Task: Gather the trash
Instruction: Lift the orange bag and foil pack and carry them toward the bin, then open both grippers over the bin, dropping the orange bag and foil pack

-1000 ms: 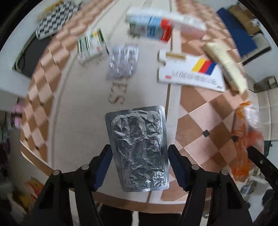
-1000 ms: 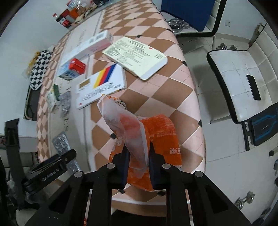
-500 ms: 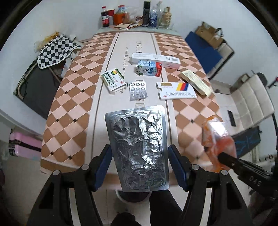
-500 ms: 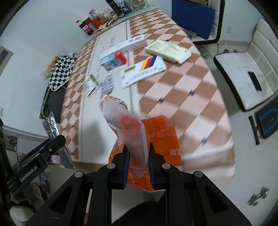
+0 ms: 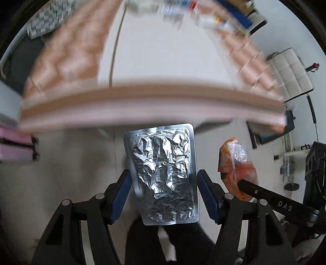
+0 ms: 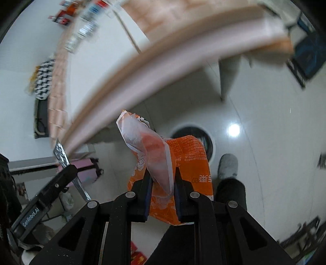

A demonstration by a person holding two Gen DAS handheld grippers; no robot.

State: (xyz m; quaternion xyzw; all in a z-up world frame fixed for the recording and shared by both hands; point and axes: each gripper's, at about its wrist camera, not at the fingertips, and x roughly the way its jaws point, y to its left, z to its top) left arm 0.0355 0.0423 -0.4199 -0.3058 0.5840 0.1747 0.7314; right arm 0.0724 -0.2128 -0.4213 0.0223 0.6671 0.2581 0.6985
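A crumpled silver blister sheet (image 5: 163, 175) sits upright between the blue pads of the left gripper (image 5: 163, 193), its side edges pinched by the half-spread jaws. From the right wrist view the same sheet (image 6: 61, 154) shows edge-on at the tip of that gripper (image 6: 67, 173). The right gripper (image 6: 162, 189) is closed tight on an orange snack wrapper (image 6: 189, 163), with a flap of clear plastic bunched up between the pads. In the left wrist view the wrapper (image 5: 236, 165) hangs just to the right of the sheet.

Both grippers point steeply down, past the near edge of the counter (image 5: 142, 106) and over the pale tiled floor (image 6: 254, 122). They are near each other, side by side and apart.

The counter and everything on it is smeared by motion blur; the boxes (image 5: 212, 18) at its far end cannot be made out. A round dark opening (image 6: 206, 136) on the floor is half hidden behind the wrapper, and what it is I cannot tell. A person's grey slipper (image 6: 228, 165) and dark trouser leg (image 6: 230, 191) lie beside it. A pink suitcase (image 5: 14, 146) stands under the counter, and a checkered cloth (image 6: 43, 81) lies off to one side.
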